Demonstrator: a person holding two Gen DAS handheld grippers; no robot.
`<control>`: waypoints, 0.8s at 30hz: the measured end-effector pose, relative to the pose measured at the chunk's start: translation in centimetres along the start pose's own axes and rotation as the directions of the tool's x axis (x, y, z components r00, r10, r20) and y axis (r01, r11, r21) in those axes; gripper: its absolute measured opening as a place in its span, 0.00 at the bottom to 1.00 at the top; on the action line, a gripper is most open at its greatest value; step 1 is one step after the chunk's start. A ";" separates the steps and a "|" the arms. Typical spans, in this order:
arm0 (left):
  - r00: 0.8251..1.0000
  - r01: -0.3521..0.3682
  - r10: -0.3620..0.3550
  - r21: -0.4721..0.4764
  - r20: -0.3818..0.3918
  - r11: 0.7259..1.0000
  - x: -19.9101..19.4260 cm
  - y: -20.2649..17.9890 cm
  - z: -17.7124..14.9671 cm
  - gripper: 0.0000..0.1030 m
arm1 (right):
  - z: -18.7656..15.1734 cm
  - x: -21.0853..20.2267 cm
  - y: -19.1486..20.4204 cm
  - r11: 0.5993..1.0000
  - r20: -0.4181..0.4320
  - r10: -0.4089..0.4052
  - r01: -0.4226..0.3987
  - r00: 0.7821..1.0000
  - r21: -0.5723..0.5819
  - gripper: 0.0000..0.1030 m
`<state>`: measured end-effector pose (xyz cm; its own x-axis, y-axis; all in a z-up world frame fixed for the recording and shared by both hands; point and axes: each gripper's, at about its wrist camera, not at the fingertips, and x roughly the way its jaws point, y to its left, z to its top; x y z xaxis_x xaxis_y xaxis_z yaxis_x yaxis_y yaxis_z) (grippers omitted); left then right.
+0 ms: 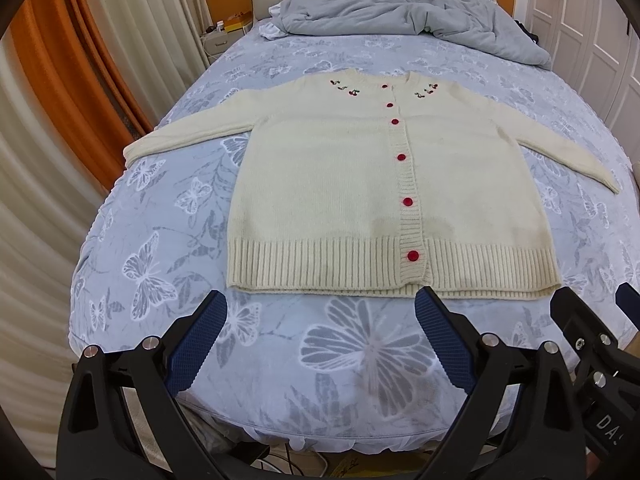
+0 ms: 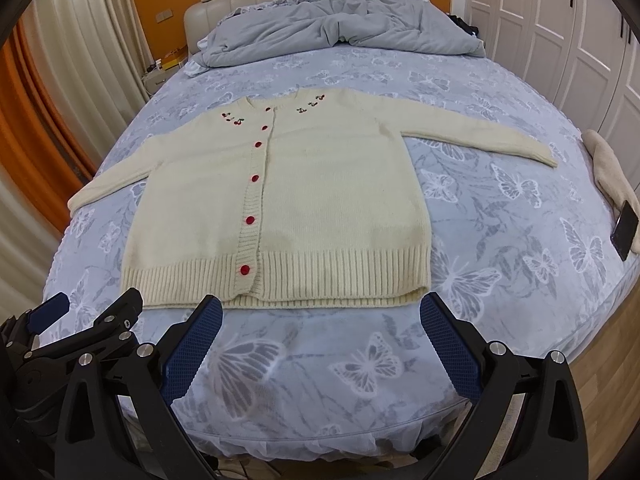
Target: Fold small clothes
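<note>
A cream knitted cardigan (image 1: 332,184) (image 2: 328,196) with red buttons and cherry embroidery lies flat and buttoned on the bed, both sleeves spread out to the sides, hem towards me. My left gripper (image 1: 320,312) hovers open just short of the hem, nothing between its blue pads. My right gripper (image 2: 320,316) is likewise open and empty, near the hem's right half. Each gripper shows at the edge of the other's view: the right gripper (image 1: 592,308), the left gripper (image 2: 92,312).
The bed (image 1: 160,264) has a blue butterfly-print sheet. A grey duvet (image 1: 400,8) is bunched at the headboard. A beige cloth (image 2: 608,172) and a dark phone (image 2: 625,230) lie at the bed's right edge. Curtains stand left, white wardrobe doors right.
</note>
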<state>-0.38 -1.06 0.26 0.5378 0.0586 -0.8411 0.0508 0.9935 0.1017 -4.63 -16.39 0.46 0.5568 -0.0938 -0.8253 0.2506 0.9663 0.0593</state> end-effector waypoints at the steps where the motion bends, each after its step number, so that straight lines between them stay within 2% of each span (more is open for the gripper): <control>1: 1.000 -0.003 0.003 0.002 -0.003 1.000 0.1 -0.2 0.0 0.90 | 0.0 0.2 -0.1 1.000 -0.004 0.000 0.000 1.000 0.000 0.95; 6: 0.999 -0.006 0.006 0.007 -0.037 1.000 1.9 -0.8 0.3 0.90 | 0.2 2.1 -0.4 1.000 -0.039 0.024 -0.024 0.999 0.006 0.95; 8: 0.999 0.019 -0.019 -0.009 -0.051 1.000 2.8 -0.7 0.7 0.92 | 0.7 3.3 -1.5 0.994 -0.049 0.106 -0.105 0.993 0.024 0.94; 11: 0.998 0.040 -0.044 -0.082 -0.047 0.996 4.3 0.8 1.7 0.93 | 2.9 5.1 -6.1 0.982 -0.036 0.155 -0.150 0.987 0.116 0.94; 12: 0.998 0.042 -0.047 -0.105 -0.043 0.994 4.8 1.5 2.0 0.94 | 4.2 6.3 -9.1 0.973 -0.032 0.155 -0.147 0.987 0.179 0.94; 14: 0.999 0.036 -0.041 -0.154 -0.035 0.987 6.0 3.1 2.8 0.95 | 6.6 8.6 -15.3 0.937 -0.012 0.160 -0.148 0.987 0.315 0.94; 16: 0.999 0.027 -0.033 -0.187 -0.031 0.982 7.3 4.3 3.5 0.95 | 9.3 11.4 -22.4 0.883 0.029 0.151 -0.148 0.988 0.445 0.94; 19: 1.000 0.003 -0.008 -0.211 -0.027 0.977 9.3 5.5 4.5 0.95 | 13.1 15.8 -31.6 0.809 0.047 0.061 -0.077 0.997 0.583 0.94; 22: 1.000 -0.015 0.010 -0.220 -0.026 0.975 11.1 5.8 5.3 0.95 | 15.8 20.3 -38.1 0.726 0.046 0.017 -0.044 0.999 0.686 0.89; 23: 1.000 -0.015 0.009 -0.226 -0.028 0.974 11.8 5.8 5.5 0.95 | 16.5 21.7 -39.8 0.700 0.049 0.003 -0.037 0.999 0.713 0.82; 24: 0.999 -0.014 0.007 -0.230 -0.031 0.973 12.4 5.7 5.6 0.95 | 16.9 22.6 -40.6 0.683 0.048 -0.012 -0.027 0.999 0.730 0.80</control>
<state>11.32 4.81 -6.58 0.5117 0.0685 -0.8564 -0.1516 0.9884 -0.0116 11.19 -61.81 -11.15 0.5911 -0.1166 -0.7981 0.7342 0.4875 0.4726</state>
